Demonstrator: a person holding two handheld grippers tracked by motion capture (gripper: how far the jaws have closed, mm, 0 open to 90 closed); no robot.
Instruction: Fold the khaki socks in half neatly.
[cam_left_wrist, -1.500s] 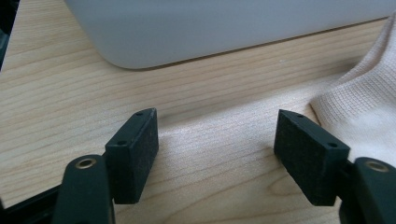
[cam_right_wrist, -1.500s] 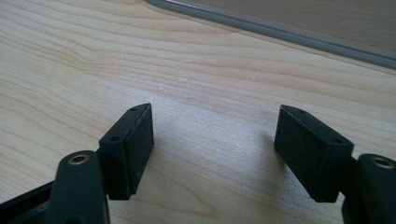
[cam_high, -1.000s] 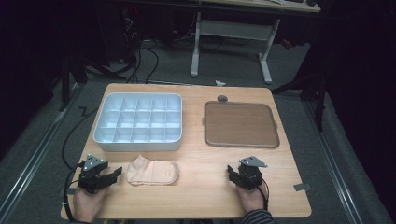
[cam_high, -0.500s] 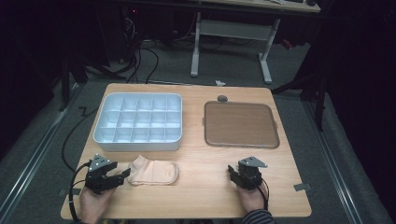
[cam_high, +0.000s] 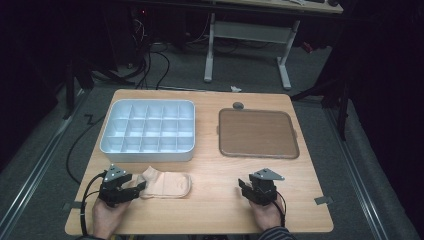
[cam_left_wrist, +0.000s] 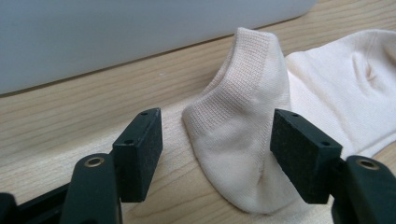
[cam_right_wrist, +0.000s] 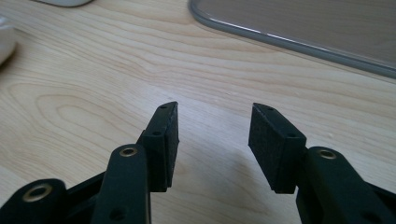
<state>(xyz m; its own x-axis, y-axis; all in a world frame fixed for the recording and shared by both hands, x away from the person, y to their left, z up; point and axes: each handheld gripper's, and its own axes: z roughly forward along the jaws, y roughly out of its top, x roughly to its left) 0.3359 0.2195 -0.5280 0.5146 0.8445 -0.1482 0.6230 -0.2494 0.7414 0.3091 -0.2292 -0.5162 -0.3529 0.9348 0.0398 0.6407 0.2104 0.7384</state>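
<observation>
Nearest the person's edge of the wooden table (cam_high: 215, 210), two hands each hold one set of black tongs. At the left, the left gripper (cam_high: 134, 189) lies low on the wood with its jaws spread; in the left gripper view (cam_left_wrist: 217, 154) the end of the sock sits in the gap, the right pad close against the cloth and the left pad standing clear of it, so nothing is pinched. Over at the right, the right gripper (cam_high: 246, 189) rests on bare wood, and in the right gripper view (cam_right_wrist: 212, 144) its jaws stand partly apart with only table between them; they have just been closing.

One sock (cam_high: 167, 183) lies flat just right of the left gripper, near the front edge and just in front of the white box. It is pale cream, short, with a ribbed knit cuff (cam_left_wrist: 243, 88) that humps up off the table, while the rest lies smooth and slightly creased.

Behind it stands one white box (cam_high: 147, 149) split into many small square compartments. To the right, well apart from the box, lies one brown tray (cam_high: 257, 134) with a grey rim. Beyond the tray, at the far edge, sits one small dark round knob (cam_high: 238, 105).
</observation>
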